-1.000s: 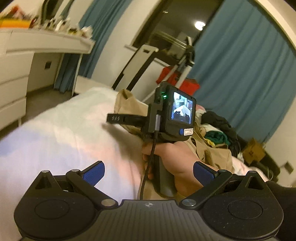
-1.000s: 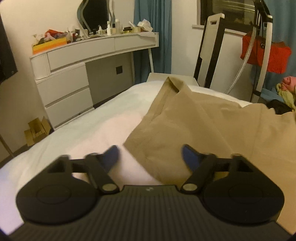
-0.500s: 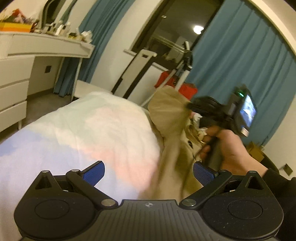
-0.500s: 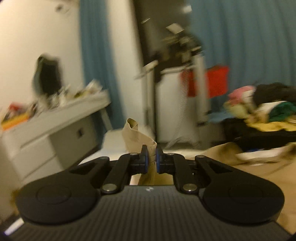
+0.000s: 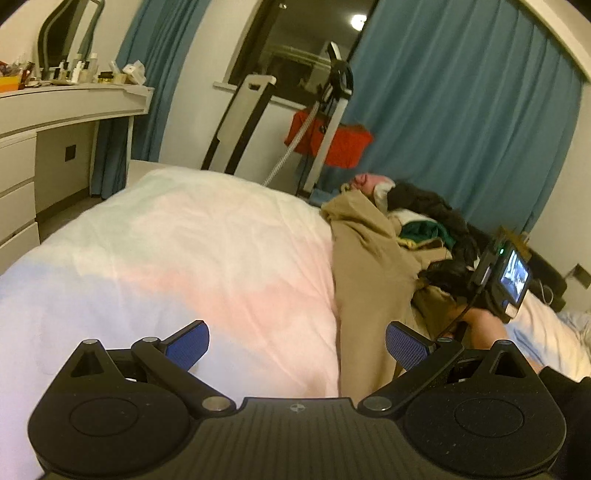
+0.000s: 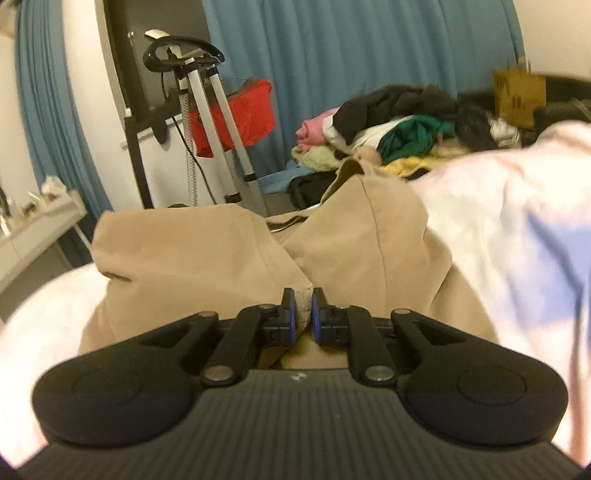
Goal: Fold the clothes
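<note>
Right wrist view: the right gripper [image 6: 302, 308] pinched a corner of the tan garment [image 6: 207, 254], jaws easing apart slightly. Cloth stretched far-left across the bed [image 5: 184, 251]. The left gripper [image 5: 297, 343], spread empty, sat left of it.

Both views are dim and warm, with a yellowish indoor cast and fine grain. In the left wrist view, a ceiling lamp [image 5: 357, 21] shows as a small bright reflection in the dark window [image 5: 295, 48] at upper centre. Soft light falls on the pale duvet [image 5: 184, 258], which reads washed-out pink and blue with no hard shadows. Fisheye distortion bows the blue curtain [image 5: 461, 129] and the dressing table [image 5: 70, 107] toward the frame edges, and the corners darken. In the right wrist view, the duvet [image 6: 517, 221] at right is smeared by motion blur and nearly overexposed. The beige garment [image 6: 192, 254] at centre stays fairly sharp. The clothes pile [image 6: 399, 122] behind is slightly soft.
</note>
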A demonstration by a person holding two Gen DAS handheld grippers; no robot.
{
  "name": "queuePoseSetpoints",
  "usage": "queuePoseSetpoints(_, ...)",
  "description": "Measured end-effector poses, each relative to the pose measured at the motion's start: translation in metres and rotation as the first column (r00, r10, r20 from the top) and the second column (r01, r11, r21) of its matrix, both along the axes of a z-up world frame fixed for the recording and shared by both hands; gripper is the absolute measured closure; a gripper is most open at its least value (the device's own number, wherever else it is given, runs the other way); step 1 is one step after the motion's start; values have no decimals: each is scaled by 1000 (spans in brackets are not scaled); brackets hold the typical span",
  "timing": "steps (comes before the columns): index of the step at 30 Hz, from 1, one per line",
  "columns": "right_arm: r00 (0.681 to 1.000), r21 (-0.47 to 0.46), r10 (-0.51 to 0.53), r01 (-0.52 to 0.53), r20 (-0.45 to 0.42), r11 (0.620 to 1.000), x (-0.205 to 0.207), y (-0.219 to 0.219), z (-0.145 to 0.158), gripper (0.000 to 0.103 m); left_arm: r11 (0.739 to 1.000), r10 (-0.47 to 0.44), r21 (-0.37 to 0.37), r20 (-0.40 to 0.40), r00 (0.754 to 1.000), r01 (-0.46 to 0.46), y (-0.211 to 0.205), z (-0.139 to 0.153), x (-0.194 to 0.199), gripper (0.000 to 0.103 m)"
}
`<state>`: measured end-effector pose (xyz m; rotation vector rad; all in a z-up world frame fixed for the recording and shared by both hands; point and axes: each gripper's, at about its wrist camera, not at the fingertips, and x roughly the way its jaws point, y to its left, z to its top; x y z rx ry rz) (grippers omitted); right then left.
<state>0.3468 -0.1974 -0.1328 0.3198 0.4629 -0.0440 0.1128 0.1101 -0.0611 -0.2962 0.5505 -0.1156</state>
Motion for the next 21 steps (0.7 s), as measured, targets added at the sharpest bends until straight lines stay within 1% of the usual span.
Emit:
queuePoseSetpoints(1, 1000, 11, 14, -14, -11, 1000, 2, 0, 1, 80, 1000, -5, 6, -5, 1000, 5, -2, -1, 2, 0)
queuePoseSetpoints(2, 999, 21, 31, -31, -21, 999, 3, 0, 3, 59, 1000, -10, 15, -7, 1000, 10, -4, -2, 4, 0)
queuePoseSetpoints(3, 998, 27, 55, -54, -30, 998, 4, 3, 6, 46, 1000, -14, 23, -7, 1000, 14, -6, -2, 4, 0)
queuePoseSetpoints(4, 996, 32, 77, -76, -34, 997, 3, 6, 10, 22, 999, -17, 31, -7, 1000, 17, -7, -2, 4, 0)
queuePoseSetpoints(5, 996, 30, 91, -90, -24, 995, -2, 9, 16, 14, 999, -21, 34, -5, 1000, 22, -8, -2, 4, 0)
queuePoseSetpoints(6, 995, 21, 101, -101, -16, 995, -10, 12, 23, 16, 999, -27, 32, -3, 1000, 27, -9, -1, 2, 0)
queuePoseSetpoints(8, 992, 4, 127, -127, -17, 992, -31, 19, 34, 16, 999, -35, 28, 0, 999, 35, -9, 0, -1, 0)
queuePoseSetpoints(13, 987, 9, 161, -161, -17, 987, -108, 21, 59, 16, 997, -75, 37, 4, 997, 74, -13, 7, -11, 0)
queuePoseSetpoints(16, 986, 19, 161, -160, -46, 987, -167, 16, 69, 16, 995, -100, 23, -32, 994, 101, -13, 10, -16, 0)
queuePoseSetpoints(19, 981, 24, 177, -176, -75, 984, -220, 10, 74, 16, 996, -94, -3, -88, 992, 94, -4, 13, -24, 1)
queuePoseSetpoints(21, 982, 43, 171, -168, -79, 985, -249, -2, 74, 16, 997, -81, -22, -119, 989, 79, 3, 15, -30, 1)
